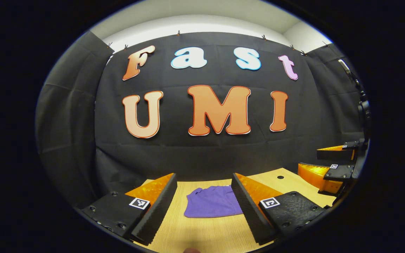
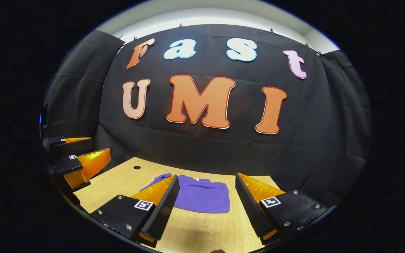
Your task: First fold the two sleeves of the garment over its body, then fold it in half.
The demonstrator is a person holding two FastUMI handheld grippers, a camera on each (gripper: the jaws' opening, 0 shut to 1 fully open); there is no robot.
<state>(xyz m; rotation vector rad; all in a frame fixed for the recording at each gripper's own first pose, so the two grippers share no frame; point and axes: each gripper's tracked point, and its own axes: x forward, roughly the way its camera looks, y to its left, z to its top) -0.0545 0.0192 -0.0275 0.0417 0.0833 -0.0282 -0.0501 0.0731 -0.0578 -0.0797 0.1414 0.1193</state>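
I hold both tongs wide open and empty, the left tongs (image 1: 202,207) and right tongs (image 2: 206,207), raised over the pale wooden worktop (image 2: 195,228). Just beyond them the purple garment (image 1: 213,202) lies bunched rather than flat, so I judge a pinch could catch two layers and spoil the sleeve fold. Black cloth walls close the booth behind.
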